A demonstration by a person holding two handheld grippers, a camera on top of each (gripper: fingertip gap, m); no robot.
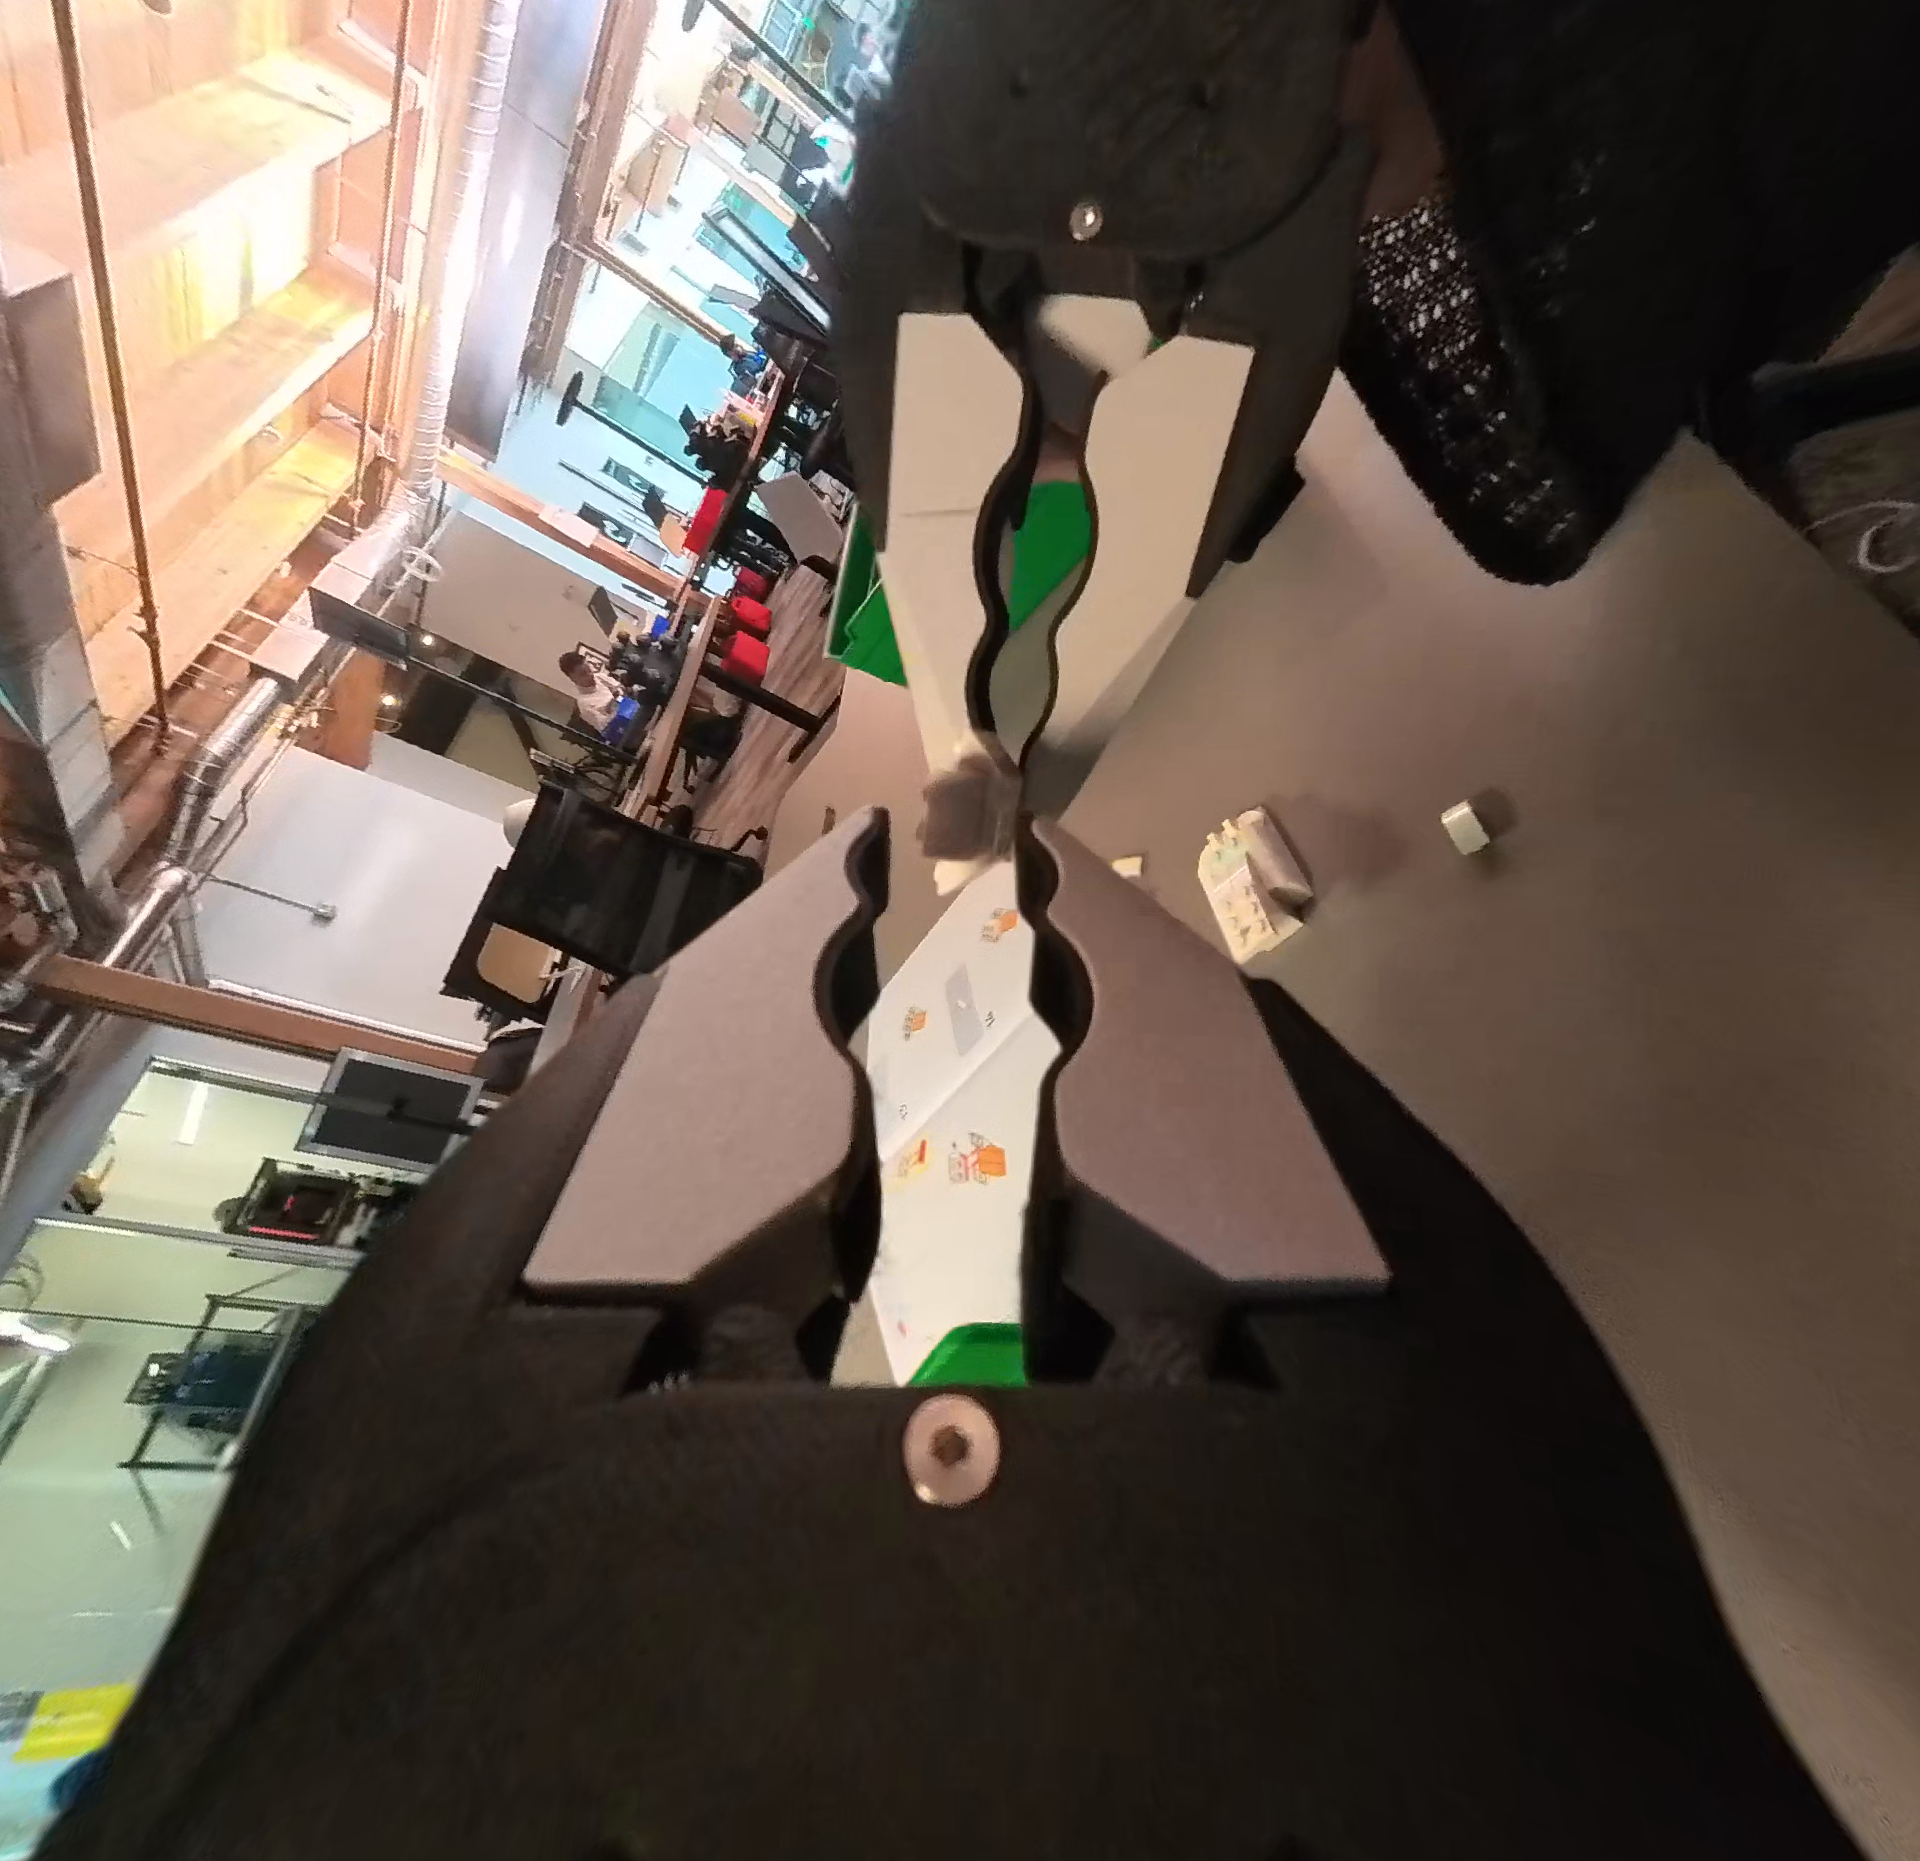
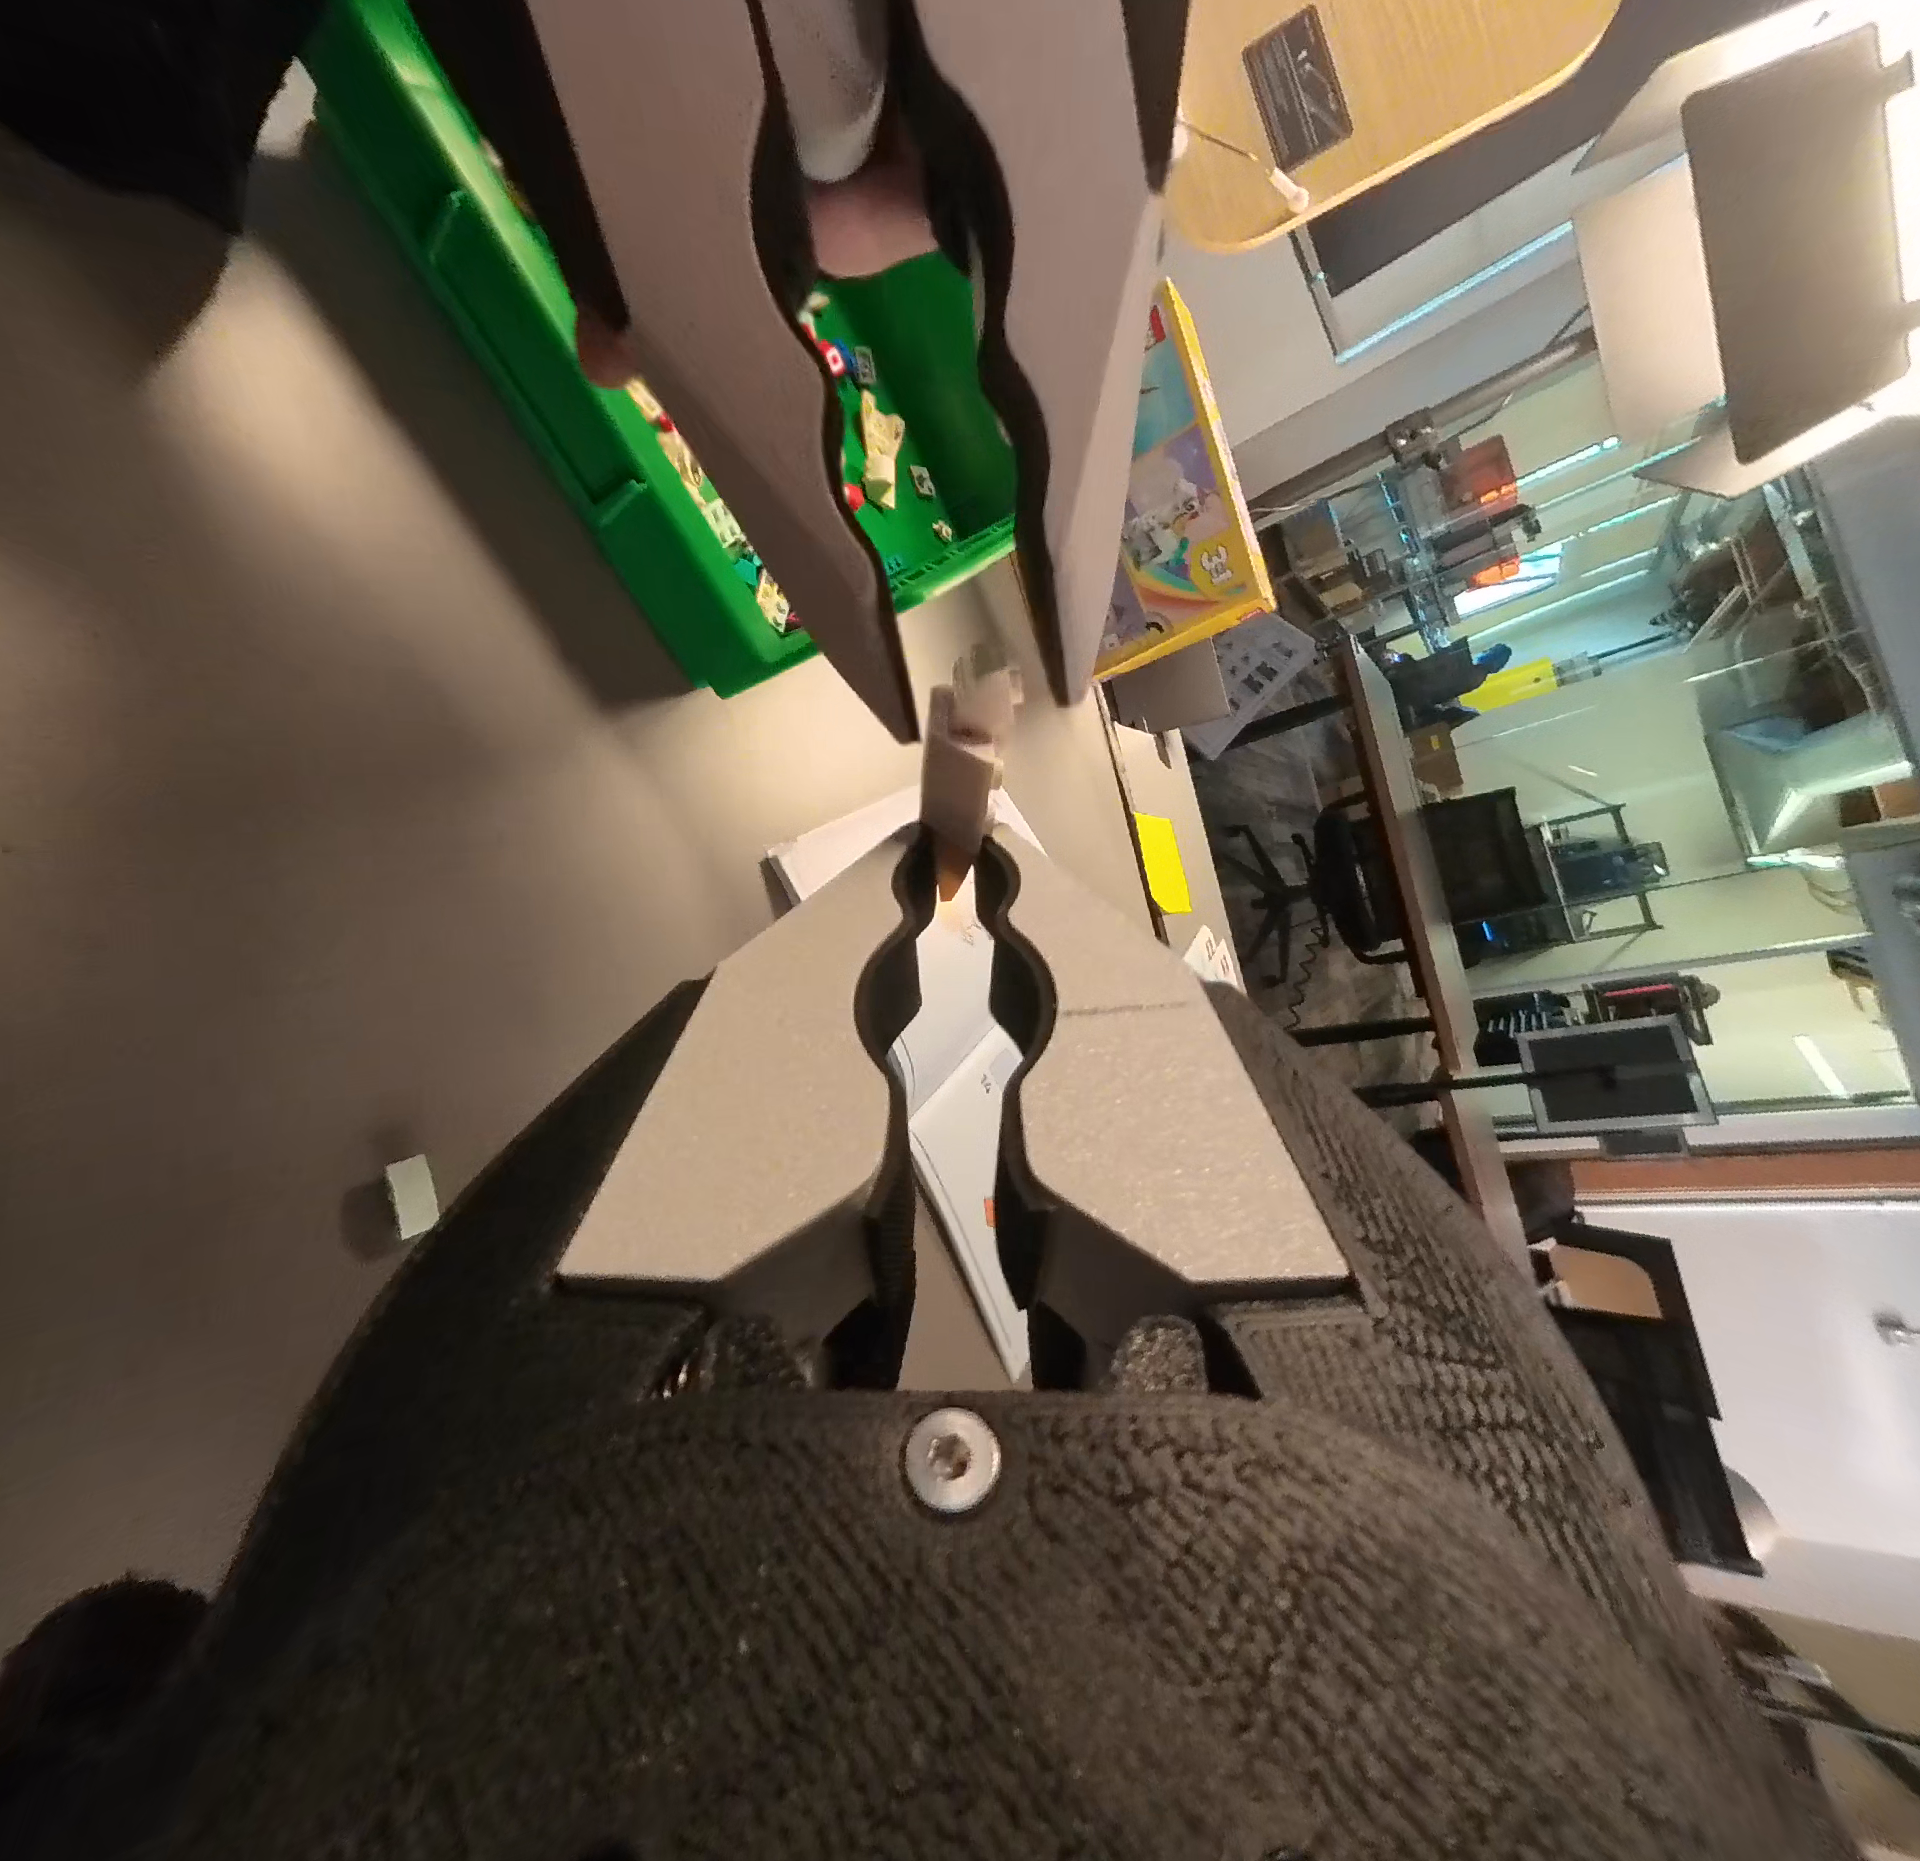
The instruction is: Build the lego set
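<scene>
My two grippers meet tip to tip above the grey table (image 1: 1507, 1136). My right gripper (image 2: 954, 855) is shut on a small pale lego piece (image 2: 961, 762) that sticks out past its tips. It enters the left wrist view (image 1: 1003, 751) from the top. My left gripper (image 1: 961, 829) has its jaws apart around the far end of that piece (image 1: 966, 814), with a gap showing on one side. The left gripper also shows in the right wrist view (image 2: 982, 715). The piece is blurred and its shape is unclear.
A green bin (image 2: 727, 606) with several loose lego pieces stands behind the grippers. An open instruction booklet (image 1: 966, 1063) lies under them. A small part-built model (image 1: 1252, 886) and a single pale brick (image 1: 1470, 824) sit on the table. A yellow-edged box (image 2: 1184, 481) stands by the bin.
</scene>
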